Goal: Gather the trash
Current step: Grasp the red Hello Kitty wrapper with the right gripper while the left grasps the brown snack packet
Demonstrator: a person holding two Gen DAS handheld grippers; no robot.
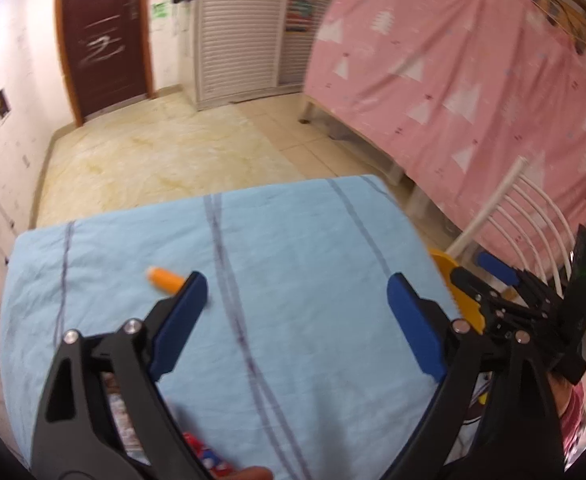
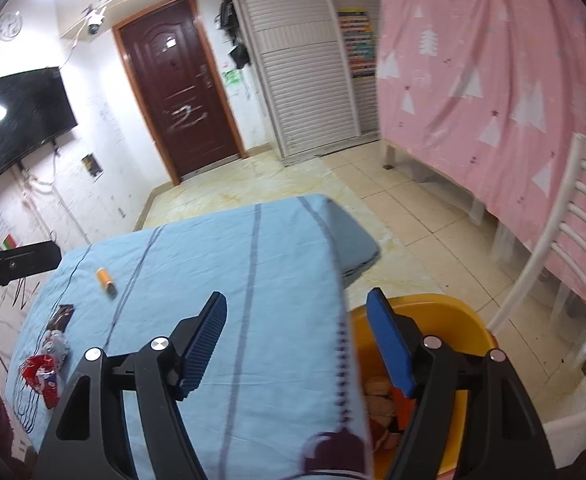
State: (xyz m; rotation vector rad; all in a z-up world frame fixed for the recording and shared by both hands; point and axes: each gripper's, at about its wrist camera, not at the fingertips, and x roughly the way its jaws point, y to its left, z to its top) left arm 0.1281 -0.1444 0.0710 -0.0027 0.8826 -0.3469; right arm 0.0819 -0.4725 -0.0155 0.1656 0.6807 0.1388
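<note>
On the table, draped w/ a pale blue cloth [image 2: 213, 280] crossed by dark stitched lines, three bits of trash lay toward the left side: an orange cylinder [image 2: 105, 279], smooth and hard-looking w/ a pale cap; a dark flat packet [image 2: 62, 316]; and a crumpled red-and-white wrapper [image 2: 41, 374], glossy, prob. thin film. A smaller silvery scrap sat between packet and wrapper.

Left gripper [image 1: 297, 316]: jaws stood wide apart over the cloth, nothing between them; its left blue pad overlapped the cylinder's end in the left wrist view, contact not clear (blur). Wide spread judged suited to straddling the cylinder, which may roll if nudged.

Right gripper [image 2: 297, 336]: jaws apart, empty, straddling the table's right edge, w/ the right finger over the orange bin [image 2: 445, 312]. The bin, a smooth rounded plastic tub, stood on the floor tight against the table's right side, presumably so items could be dropped straight off the edge. It already held tan and orange lumps, ident. uncertain.

Fingers carried ribbed blue pads, likely rubbery for grip on slick film. A white slatted chair [image 2: 553, 248] stood just beyond the bin; pink patterned fabric [image 2: 493, 80] hung behind it.
</note>
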